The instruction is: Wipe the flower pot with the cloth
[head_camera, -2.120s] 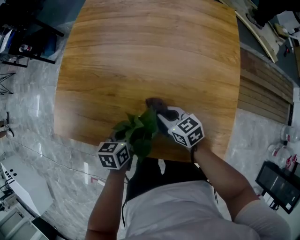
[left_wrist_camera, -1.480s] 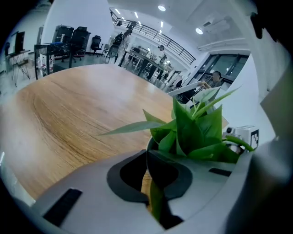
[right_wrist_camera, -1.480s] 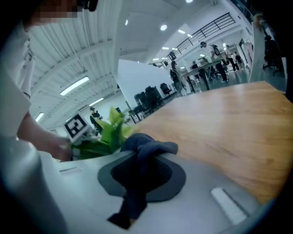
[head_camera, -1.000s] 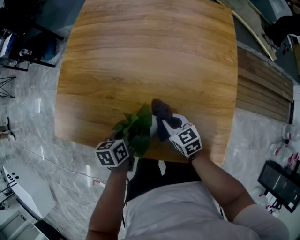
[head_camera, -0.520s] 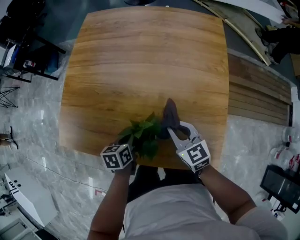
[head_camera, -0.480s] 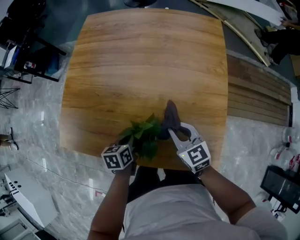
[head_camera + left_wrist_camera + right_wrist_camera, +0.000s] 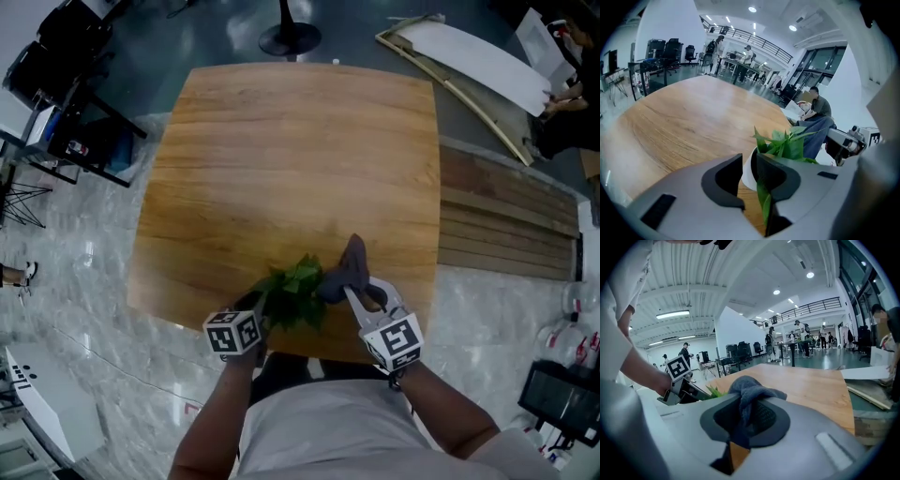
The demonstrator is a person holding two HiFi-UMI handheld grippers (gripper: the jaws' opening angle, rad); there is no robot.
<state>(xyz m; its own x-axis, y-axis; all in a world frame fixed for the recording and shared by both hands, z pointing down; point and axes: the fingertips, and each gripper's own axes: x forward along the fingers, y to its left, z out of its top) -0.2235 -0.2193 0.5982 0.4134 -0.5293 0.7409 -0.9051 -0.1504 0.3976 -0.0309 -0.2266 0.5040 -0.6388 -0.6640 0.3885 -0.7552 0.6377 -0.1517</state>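
Observation:
A small white flower pot (image 7: pixel 748 169) with a green leafy plant (image 7: pixel 298 291) stands near the front edge of the wooden table (image 7: pixel 281 159). My left gripper (image 7: pixel 749 165) is shut on the pot's rim, one jaw outside and one inside among the leaves (image 7: pixel 787 145). In the head view the left gripper (image 7: pixel 255 307) is left of the plant. My right gripper (image 7: pixel 745 411) is shut on a dark grey cloth (image 7: pixel 751 392). Seen from the head, the cloth (image 7: pixel 348 269) sticks out beyond the right gripper (image 7: pixel 354 289), against the plant's right side. The pot itself is hidden under the leaves there.
The table's front edge (image 7: pixel 309 354) lies just under both grippers. Wooden slats (image 7: pixel 506 220) and long boards (image 7: pixel 469 66) lie on the floor to the right, near a seated person (image 7: pixel 562 103). A black stand base (image 7: pixel 289 37) is beyond the table; dark racks (image 7: pixel 66 103) stand left.
The right gripper with the cloth has slid from the plant's far side round to its right. The left gripper keeps its hold on the pot. The head camera has tilted up.

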